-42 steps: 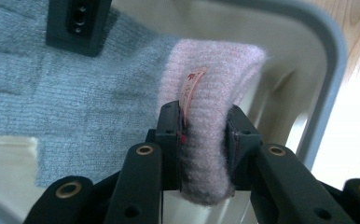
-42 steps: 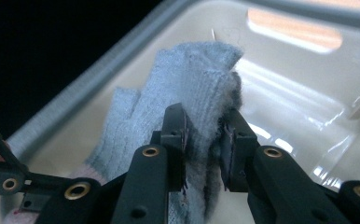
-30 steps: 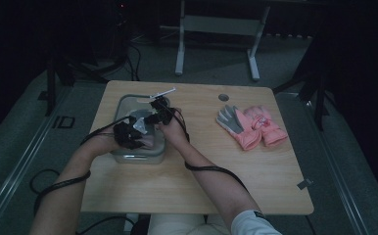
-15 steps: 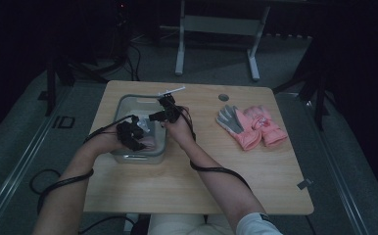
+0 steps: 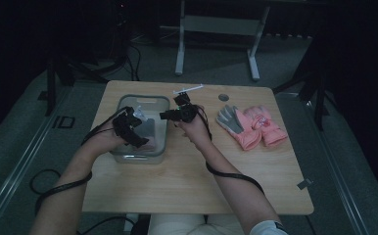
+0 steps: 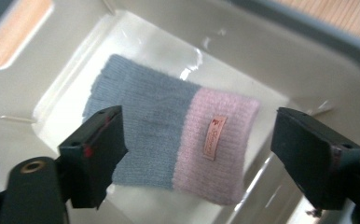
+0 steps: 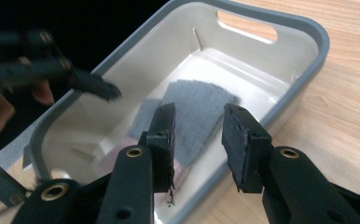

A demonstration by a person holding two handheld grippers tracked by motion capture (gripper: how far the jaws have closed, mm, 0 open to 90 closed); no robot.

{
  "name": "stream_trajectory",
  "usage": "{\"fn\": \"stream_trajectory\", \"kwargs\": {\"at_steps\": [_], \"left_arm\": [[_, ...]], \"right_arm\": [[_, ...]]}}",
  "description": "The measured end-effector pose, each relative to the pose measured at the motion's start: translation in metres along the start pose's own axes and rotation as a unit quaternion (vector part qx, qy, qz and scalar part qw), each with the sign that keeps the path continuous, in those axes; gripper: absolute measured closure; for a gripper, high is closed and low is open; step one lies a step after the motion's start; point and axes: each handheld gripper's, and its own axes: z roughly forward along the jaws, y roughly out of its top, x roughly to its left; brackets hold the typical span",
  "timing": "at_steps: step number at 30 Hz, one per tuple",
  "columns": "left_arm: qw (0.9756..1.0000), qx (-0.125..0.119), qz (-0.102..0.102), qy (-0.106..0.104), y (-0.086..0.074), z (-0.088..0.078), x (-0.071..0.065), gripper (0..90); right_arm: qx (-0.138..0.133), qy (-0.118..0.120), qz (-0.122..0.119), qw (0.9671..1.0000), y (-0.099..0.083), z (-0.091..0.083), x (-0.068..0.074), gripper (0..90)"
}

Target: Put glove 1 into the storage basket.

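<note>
A grey-and-pink knitted glove [image 6: 169, 140] lies flat on the floor of a pale plastic bin [image 5: 143, 99]. My left gripper [image 6: 197, 154] hangs over it. Its jaws have just been opening and now stand wide apart, clear of the glove. In the high view the left gripper [image 5: 130, 128] is over the bin's near half. My right gripper [image 7: 197, 140] is open with nothing between its jaws, and hovers at the bin's right rim [image 7: 318, 42], pointing into the bin. In the right gripper view the glove [image 7: 197, 102] shows beyond them.
A pair of pink winter gloves [image 5: 253, 125] with grey palms lies on the wooden table right of the bin. A small dark round spot [image 5: 223, 97] sits near the far edge. Cables trail from both forearms toward the table's front.
The left gripper has opened, let go of the knitted glove and lifted. The right gripper has drawn back to the right and upward, from over the bin to its right rim.
</note>
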Motion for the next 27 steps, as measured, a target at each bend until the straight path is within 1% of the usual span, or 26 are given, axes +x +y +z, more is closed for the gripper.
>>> {"fn": "stream_trajectory", "kwargs": {"at_steps": [2, 3, 4, 5, 7, 9, 10, 11, 13, 14, 15, 16, 17, 18, 19, 20, 22, 23, 24, 26, 27], "left_arm": [[0.9999, -0.004, -0.009, -0.01, 0.003, -0.004, -0.002, 13.2], [0.9998, -0.008, -0.012, -0.011, 0.006, -0.006, -0.005, 11.9], [0.9998, -0.011, -0.011, -0.016, 0.008, -0.007, -0.007, 9.4], [0.9996, -0.014, -0.002, -0.026, 0.011, -0.009, -0.011, 8.4], [0.9995, -0.012, 0.008, -0.029, 0.017, -0.011, -0.018, 6.9], [0.9987, -0.022, 0.005, -0.046, 0.021, -0.013, -0.022, 3.9], [0.9984, -0.026, 0.006, -0.05, 0.025, -0.015, -0.025, 3.3], [0.9978, -0.034, 0.012, -0.056, 0.028, -0.017, -0.028, 2.4], [0.9958, -0.054, 0.013, -0.072, 0.034, -0.019, -0.035, 2.3], [0.9952, -0.061, 0.021, -0.073, 0.037, -0.019, -0.039, 2.3], [0.9955, -0.065, 0.027, -0.063, 0.039, -0.019, -0.045, 1.6], [0.9955, -0.066, 0.035, -0.058, 0.041, -0.019, -0.049, 1.2], [0.9953, -0.064, 0.043, -0.058, 0.044, -0.018, -0.055, 1.2], [0.995, -0.065, 0.046, -0.06, 0.046, -0.017, -0.06, 1.2], [0.9944, -0.069, 0.045, -0.066, 0.049, -0.016, -0.064, 1.2], [0.994, -0.068, 0.046, -0.073, 0.05, -0.016, -0.066, 1.2], [0.9927, -0.076, 0.054, -0.076, 0.054, -0.015, -0.074, 1.2], [0.9919, -0.079, 0.056, -0.083, 0.057, -0.014, -0.079, 1.2], [0.9915, -0.08, 0.057, -0.085, 0.058, -0.014, -0.081, 1.2], [0.9895, -0.09, 0.065, -0.093, 0.061, -0.012, -0.089, 1.2], [0.9889, -0.089, 0.071, -0.096, 0.062, -0.011, -0.093, 1.2]], "right_arm": [[0.001, 0.001, -0.004, 1.0, -0.003, -0.005, -0.002, 63.6], [0.001, 0.002, -0.007, 1.0, -0.005, -0.007, -0.003, 63.6], [0.002, 0.006, -0.011, 0.9999, -0.008, -0.011, -0.004, 63.4], [0.0, 0.008, -0.011, 0.9999, -0.009, -0.013, -0.005, 63.4], [-0.001, 0.013, -0.008, 0.9999, -0.012, -0.019, -0.01, 63.1], [-0.002, 0.008, -0.006, 0.9999, -0.016, -0.027, -0.016, 63.1], [-0.002, 0.008, -0.004, 1.0, -0.017, -0.029, -0.019, 63.1], [-0.004, 0.006, 0.0, 1.0, -0.019, -0.033, -0.023, 63.0], [-0.007, 0.002, 0.002, 1.0, -0.022, -0.04, -0.029, 63.1], [-0.008, 0.004, 0.005, 0.9999, -0.023, -0.043, -0.032, 63.0], [-0.011, 0.005, 0.009, 0.9999, -0.025, -0.046, -0.035, 63.1], [-0.013, 0.005, 0.011, 0.9998, -0.027, -0.049, -0.038, 63.1], [-0.014, 0.004, 0.01, 0.9998, -0.028, -0.051, -0.04, 63.0], [-0.015, 0.0, 0.01, 0.9998, -0.03, -0.054, -0.043, 63.0], [-0.016, -0.002, 0.012, 0.9998, -0.031, -0.056, -0.046, 63.0], [-0.016, -0.004, 0.01, 0.9998, -0.033, -0.059, -0.048, 63.1], [-0.015, -0.009, 0.009, 0.9998, -0.036, -0.063, -0.052, 63.1], [-0.014, -0.009, 0.009, 0.9998, -0.038, -0.065, -0.053, 63.1], [-0.013, -0.013, 0.005, 0.9998, -0.041, -0.068, -0.056, 63.1], [-0.013, -0.018, 0.0, 0.9997, -0.043, -0.072, -0.058, 63.0], [-0.014, -0.023, -0.005, 0.9996, -0.045, -0.075, -0.061, 62.6]]}}
